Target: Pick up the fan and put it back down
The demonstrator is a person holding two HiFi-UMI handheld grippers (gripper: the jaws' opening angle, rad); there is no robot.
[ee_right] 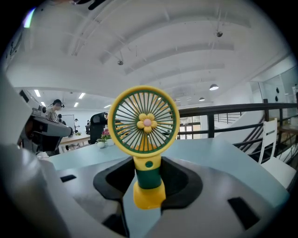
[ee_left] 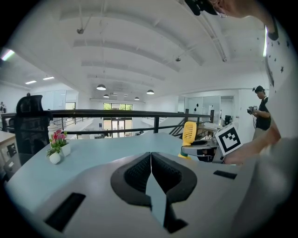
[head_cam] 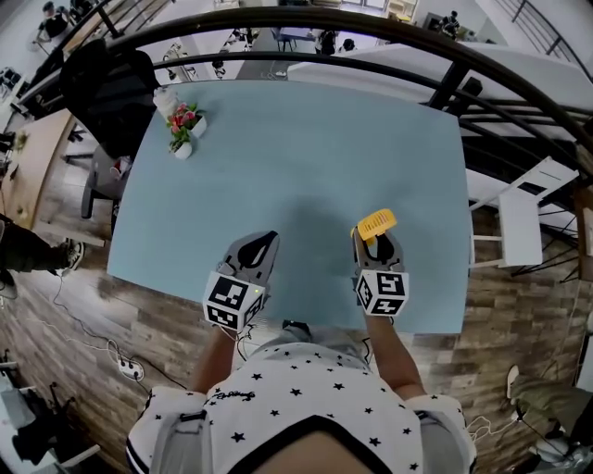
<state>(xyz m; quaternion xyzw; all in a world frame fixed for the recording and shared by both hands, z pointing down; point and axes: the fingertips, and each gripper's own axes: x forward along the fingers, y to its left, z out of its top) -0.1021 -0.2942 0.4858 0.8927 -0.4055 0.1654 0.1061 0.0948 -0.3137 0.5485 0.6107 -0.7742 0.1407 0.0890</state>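
A small yellow fan [ee_right: 146, 123] with a green handle and a flower hub stands upright between the jaws of my right gripper [ee_right: 148, 174], whose pads press on the handle. In the head view the fan [head_cam: 377, 223] shows just past the right gripper [head_cam: 375, 243], near the front right of the light blue table [head_cam: 306, 148]. I cannot tell whether its base touches the table. My left gripper [head_cam: 264, 243] is low over the table's front, shut with nothing between its pads [ee_left: 139, 172]. From the left gripper view the fan [ee_left: 189, 133] is off to the right.
Small pots with pink flowers [head_cam: 183, 125] stand at the table's far left corner. A black chair [head_cam: 111, 88] is beyond that corner and a white chair [head_cam: 523, 208] is to the right. A dark railing [head_cam: 371, 28] curves round the far side.
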